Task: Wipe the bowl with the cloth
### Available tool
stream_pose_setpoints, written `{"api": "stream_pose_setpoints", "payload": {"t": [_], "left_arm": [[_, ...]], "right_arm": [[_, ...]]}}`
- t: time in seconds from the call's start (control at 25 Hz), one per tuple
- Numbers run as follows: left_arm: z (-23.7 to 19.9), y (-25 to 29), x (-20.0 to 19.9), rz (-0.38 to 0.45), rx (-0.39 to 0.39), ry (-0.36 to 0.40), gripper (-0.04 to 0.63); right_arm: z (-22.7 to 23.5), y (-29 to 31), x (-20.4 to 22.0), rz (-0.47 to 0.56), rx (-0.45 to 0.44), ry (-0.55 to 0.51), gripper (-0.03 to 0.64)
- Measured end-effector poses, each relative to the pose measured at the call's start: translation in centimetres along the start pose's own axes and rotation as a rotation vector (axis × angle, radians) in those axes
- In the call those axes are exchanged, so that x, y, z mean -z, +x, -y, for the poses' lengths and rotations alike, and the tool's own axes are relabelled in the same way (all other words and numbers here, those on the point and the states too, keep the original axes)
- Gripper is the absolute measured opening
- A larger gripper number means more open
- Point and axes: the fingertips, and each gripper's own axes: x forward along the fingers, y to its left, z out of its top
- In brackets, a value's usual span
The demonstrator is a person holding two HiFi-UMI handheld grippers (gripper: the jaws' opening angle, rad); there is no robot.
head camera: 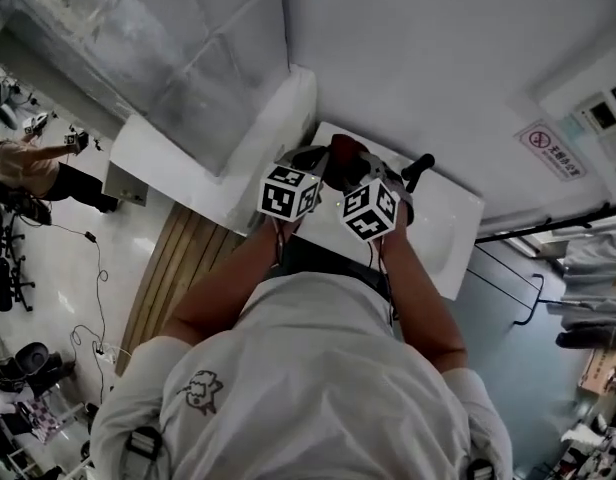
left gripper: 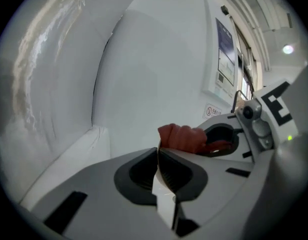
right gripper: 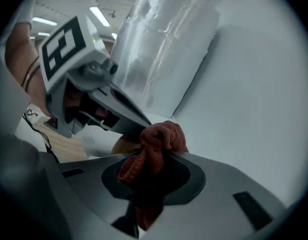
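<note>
My left gripper (left gripper: 159, 151) is shut on a thin pale edge, which looks like the rim of the bowl (left gripper: 162, 199). In the right gripper view a tan part of the bowl (right gripper: 123, 145) shows under the left gripper's jaws. My right gripper (right gripper: 164, 153) is shut on a bunched red cloth (right gripper: 161, 136), which bulges past its tips. The cloth (left gripper: 181, 138) sits right beside the left gripper's tips, close to the bowl's rim. In the head view both grippers are held together in front of the person, over a white counter, with the cloth (head camera: 343, 153) between them.
The white counter (head camera: 453, 228) runs along a white wall. A foil-covered panel (head camera: 168, 58) stands at the left. A black knob-like thing (head camera: 418, 171) rises from the counter by the right gripper. Wooden slats (head camera: 178, 258) lie lower left, and another person (head camera: 28, 168) stands far left.
</note>
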Motion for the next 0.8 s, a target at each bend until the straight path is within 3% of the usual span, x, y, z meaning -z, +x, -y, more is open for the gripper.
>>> {"api": "stream_pose_setpoints", "payload": {"t": [0.2,0.44,0.56,0.68,0.8], "left_arm": [[-0.2,-2.0,-2.1,0.044,0.014,0.030,0.025],[-1.1,-2.8,-3.3,0.064,-0.020,0.111,0.025],[-1.7,-3.1,-3.1,0.081,-0.047,0.137,0.025],[-2.6,-3.3,-2.5,0.085,-0.062,0.121,0.024],[-2.8,-3.4,-1.6,0.066,-0.057,0.096,0.025]], "right_arm": [[-1.2,0.8,-2.3,-0.033,-0.020,-0.110,0.094],[-4.2,1.5,-3.1,-0.073,-0.223,-0.079,0.094],[-5.4,1.5,-2.8,-0.111,-0.268,-0.077,0.093],[-5.2,1.2,-2.0,-0.173,-0.254,-0.092,0.092],[-3.5,0.7,-1.0,-0.228,-0.149,-0.127,0.092]]}}
